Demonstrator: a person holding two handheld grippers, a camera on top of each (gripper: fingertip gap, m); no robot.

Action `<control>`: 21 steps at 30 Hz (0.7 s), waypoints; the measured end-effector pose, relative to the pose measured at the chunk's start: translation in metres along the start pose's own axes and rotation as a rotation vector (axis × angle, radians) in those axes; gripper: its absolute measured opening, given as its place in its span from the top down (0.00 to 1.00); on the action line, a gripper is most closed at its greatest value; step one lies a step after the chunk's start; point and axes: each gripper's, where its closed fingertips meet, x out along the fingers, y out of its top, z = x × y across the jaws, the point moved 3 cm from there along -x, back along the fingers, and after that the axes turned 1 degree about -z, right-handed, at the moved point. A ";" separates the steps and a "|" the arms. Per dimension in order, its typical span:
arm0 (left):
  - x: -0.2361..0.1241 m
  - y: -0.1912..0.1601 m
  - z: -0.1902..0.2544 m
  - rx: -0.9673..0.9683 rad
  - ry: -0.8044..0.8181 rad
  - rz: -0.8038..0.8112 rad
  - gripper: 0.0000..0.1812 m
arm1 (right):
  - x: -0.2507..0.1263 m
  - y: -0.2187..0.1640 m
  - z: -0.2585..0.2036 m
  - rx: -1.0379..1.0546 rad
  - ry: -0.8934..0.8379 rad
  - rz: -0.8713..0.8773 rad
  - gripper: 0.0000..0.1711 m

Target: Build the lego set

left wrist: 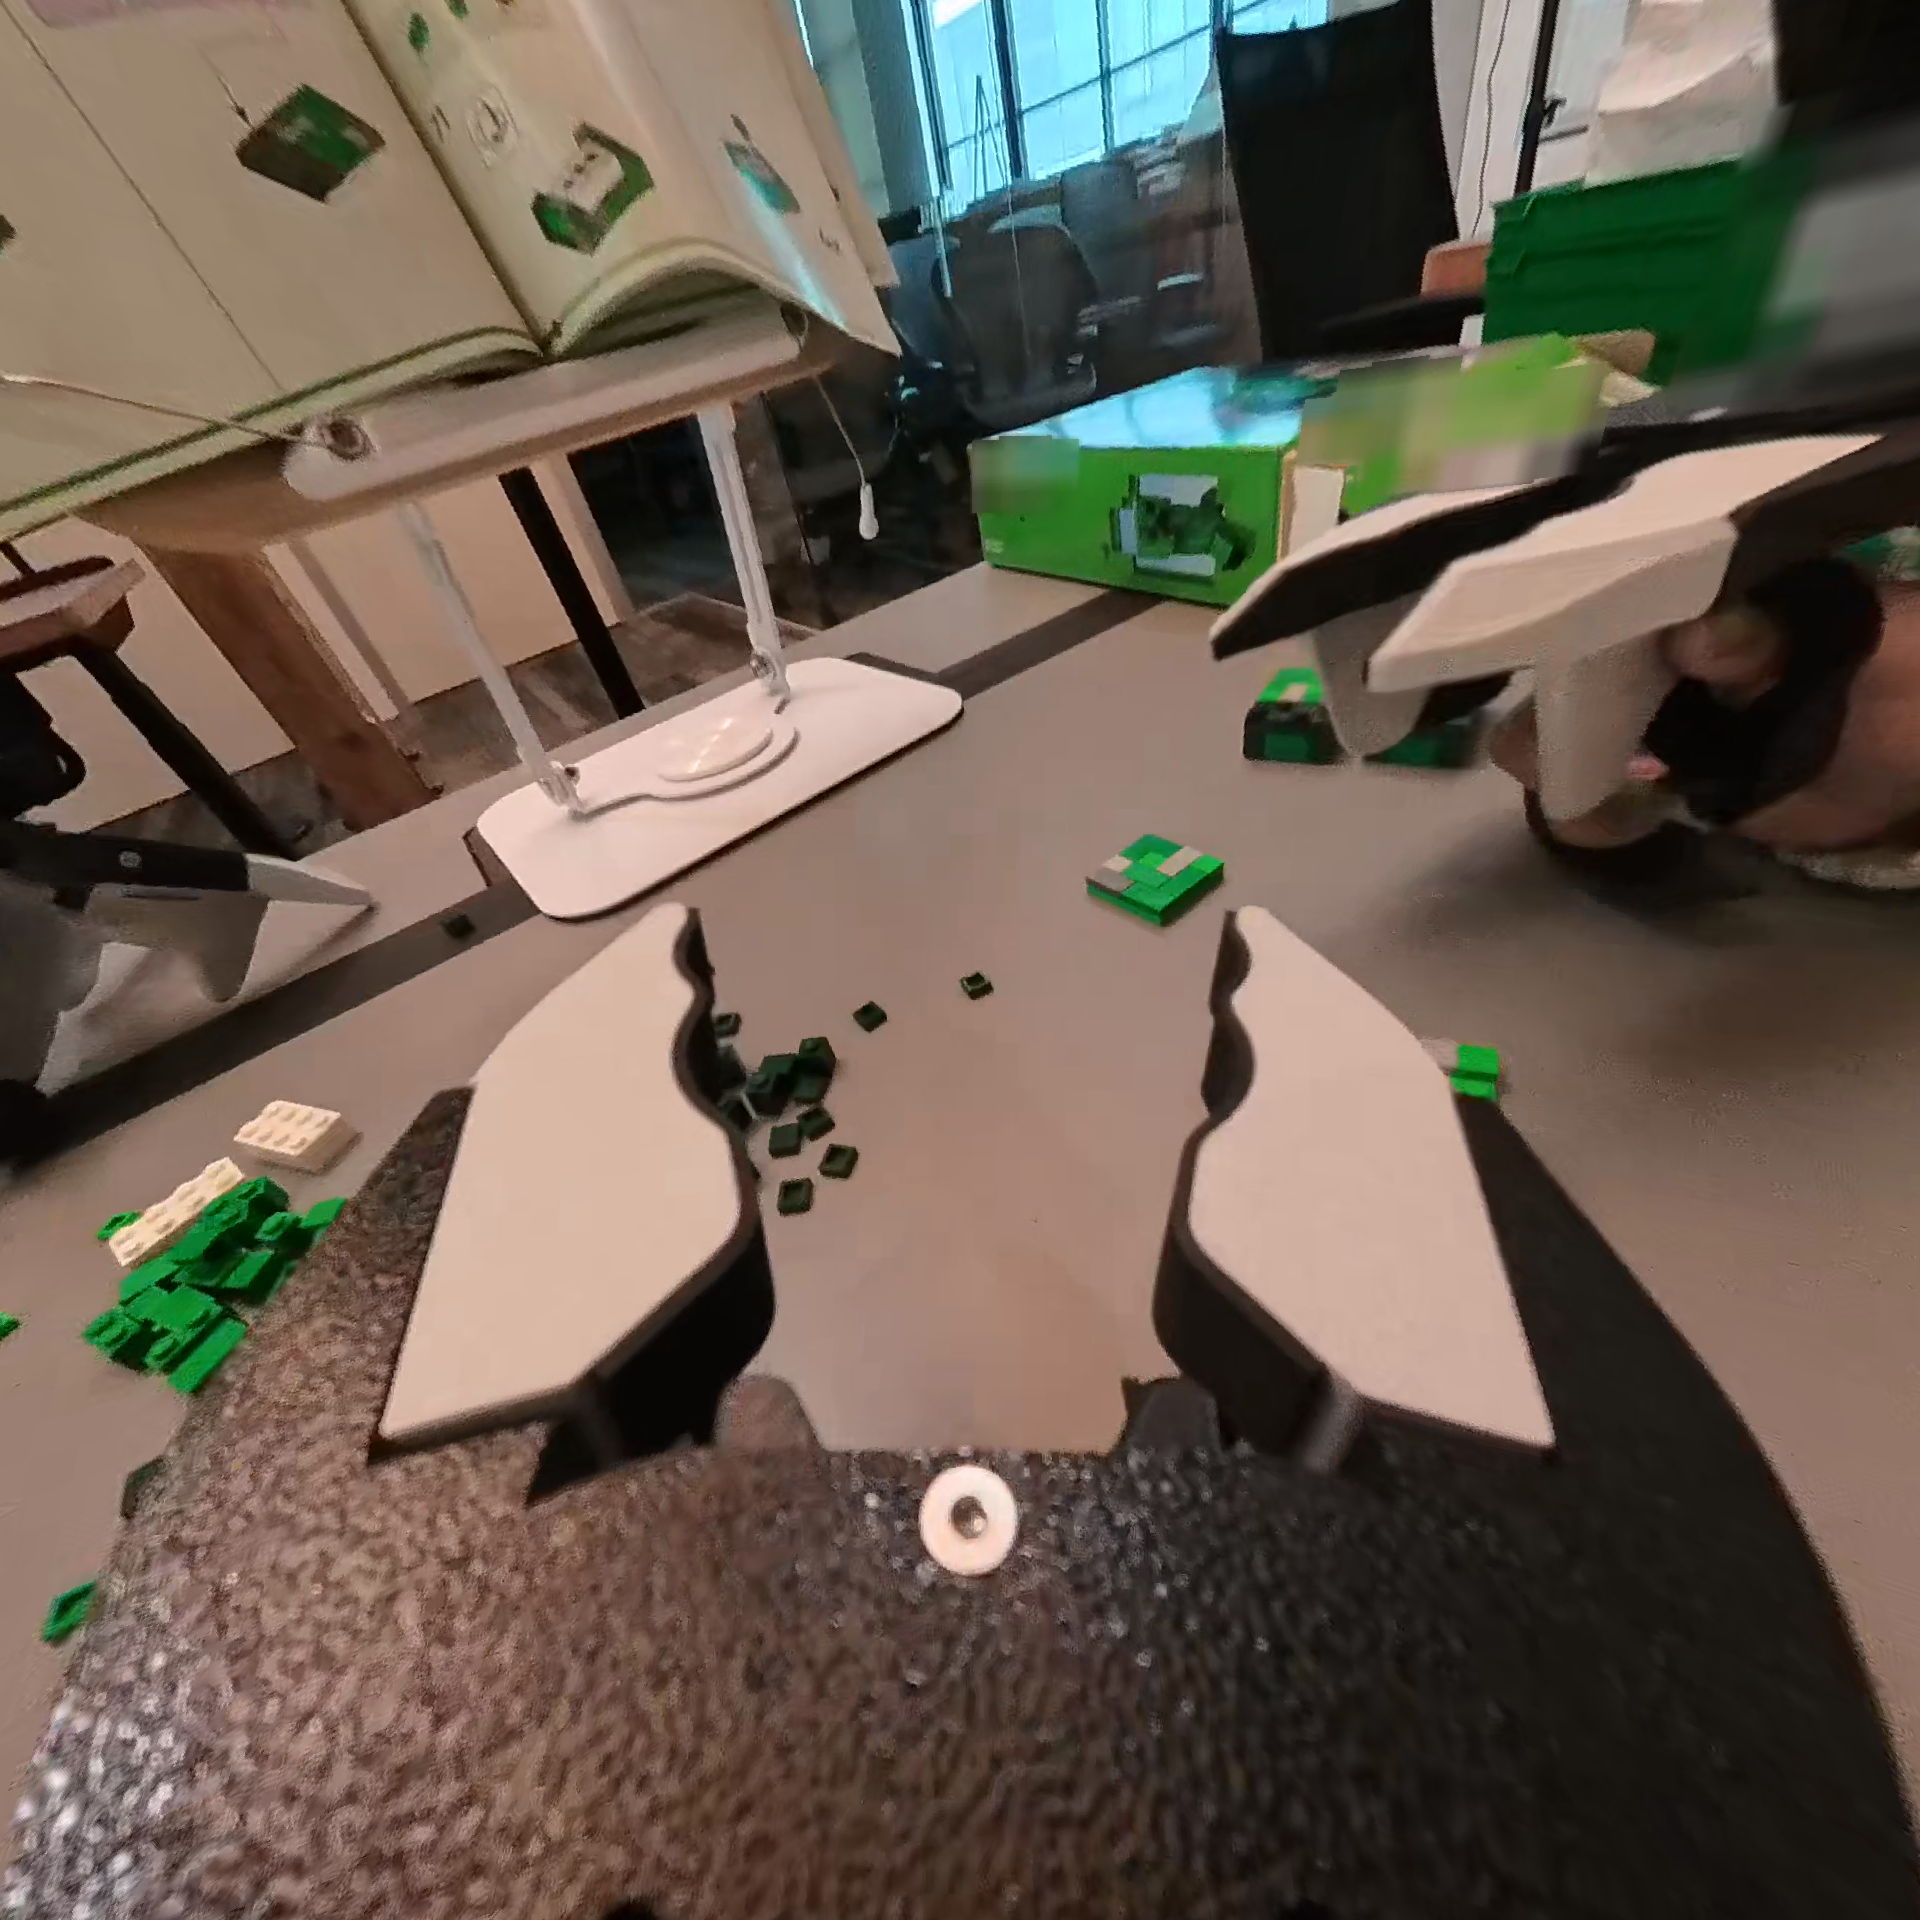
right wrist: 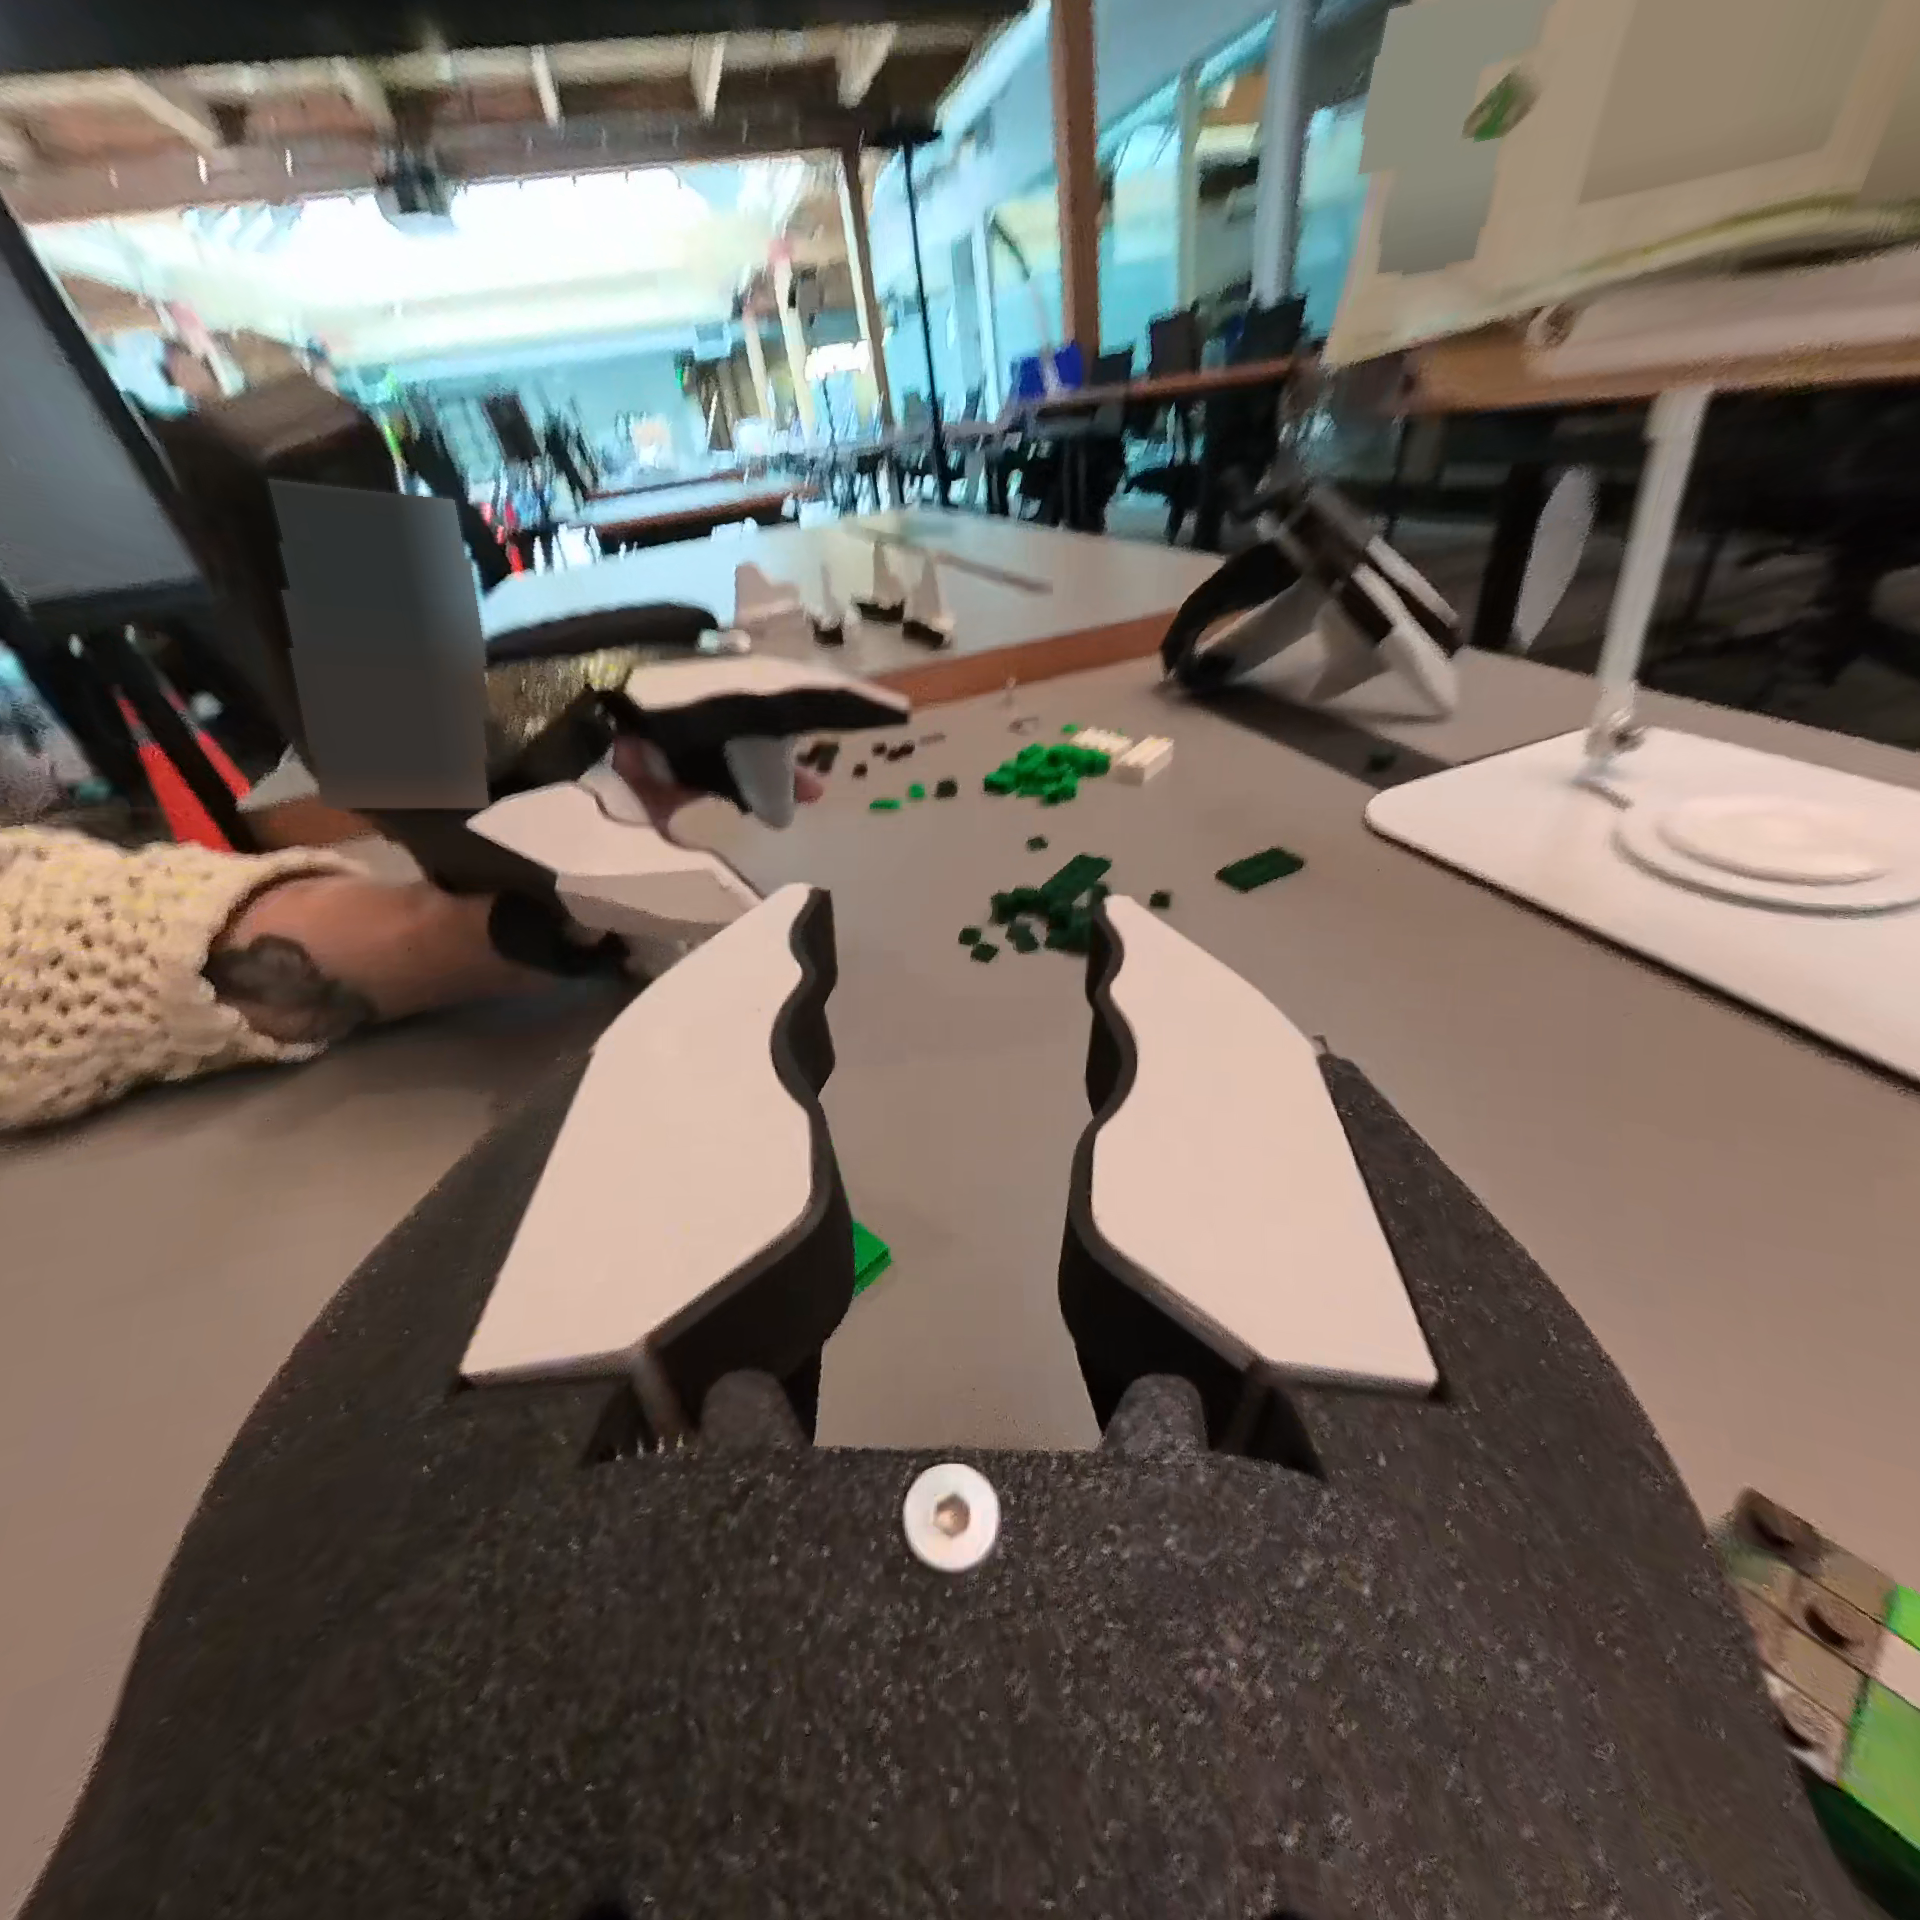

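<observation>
Lego tiles [left wrist: 795, 1091], dark green, small, light, stiff and judged slippery, are scattered just ahead of the left gripper [left wrist: 961, 961], which is held wide open and empty, like the half-open right gripper [right wrist: 961, 925]; each should be pinched across its flat edges.

Open-plan office or shared workspace, used here as a recording bench. Landmark: grey work table [right wrist: 1351, 1091]. Behind it in the right wrist view, rows of long desks [right wrist: 727, 499] with dark office chairs [right wrist: 1174, 353], timber posts [right wrist: 1075, 177] and exposed ceiling beams [right wrist: 582, 94]. Dark monitor [right wrist: 73, 468] at the table's left edge. Beyond the table in the left wrist view, tall windows [left wrist: 1060, 73], mesh task chairs [left wrist: 1018, 301], a black backdrop panel [left wrist: 1340, 177]. On the table, a white book stand [left wrist: 727, 769] holding an open instruction booklet [left wrist: 436, 177]; a spare gripper [right wrist: 1340, 623] parked at the far edge.
</observation>
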 end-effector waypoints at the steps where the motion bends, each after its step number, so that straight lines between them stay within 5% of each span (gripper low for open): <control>1: -0.001 0.001 0.000 0.001 0.000 0.010 0.51 | -0.004 0.004 0.002 -0.002 -0.017 0.053 0.74; 21: -0.003 0.001 0.015 0.073 -0.092 0.028 0.57 | -0.017 0.011 0.021 0.082 -0.102 0.158 0.78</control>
